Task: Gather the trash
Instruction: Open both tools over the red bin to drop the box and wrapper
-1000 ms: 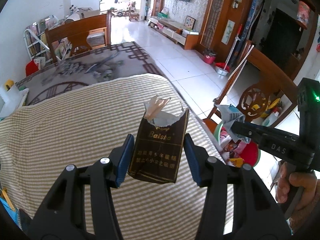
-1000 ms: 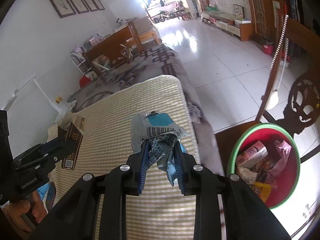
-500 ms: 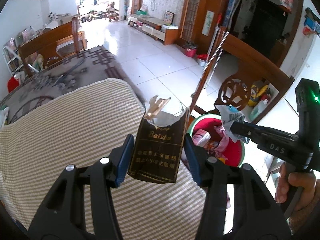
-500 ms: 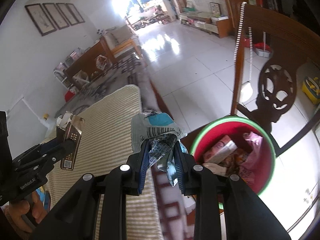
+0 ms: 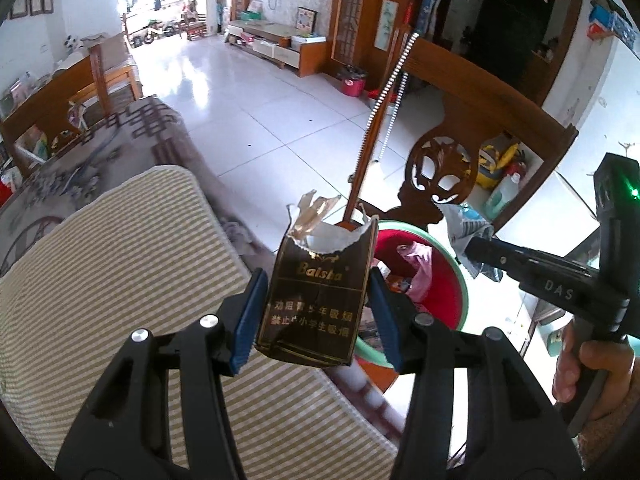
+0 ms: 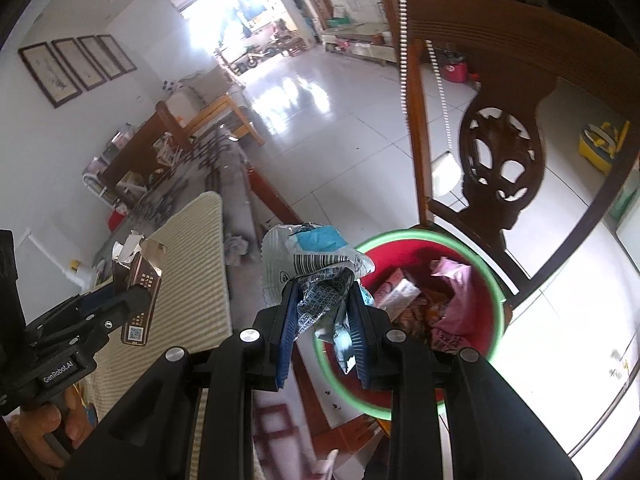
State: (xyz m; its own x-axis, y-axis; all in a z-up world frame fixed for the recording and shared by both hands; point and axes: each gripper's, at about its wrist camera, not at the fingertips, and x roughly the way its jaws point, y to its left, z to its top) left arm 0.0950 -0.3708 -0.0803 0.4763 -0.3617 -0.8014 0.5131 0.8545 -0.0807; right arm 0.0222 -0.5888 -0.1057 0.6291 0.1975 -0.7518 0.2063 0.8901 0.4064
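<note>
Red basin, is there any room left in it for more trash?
Yes. The red basin is bare along its near side and far wall. Its middle is crowded: a pink bag and small boxes. The striped mat beside it is bare too.

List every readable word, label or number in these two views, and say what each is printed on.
"Baisha": dark cigarette pack.
Gold Chinese lines below it: too blurred to read.
"DAS": right hand-held gripper, on its body.
"GenRobot.AI": left hand-held gripper, on its body.
Barcode and small print on crumpled wrapper: unreadable.
</note>
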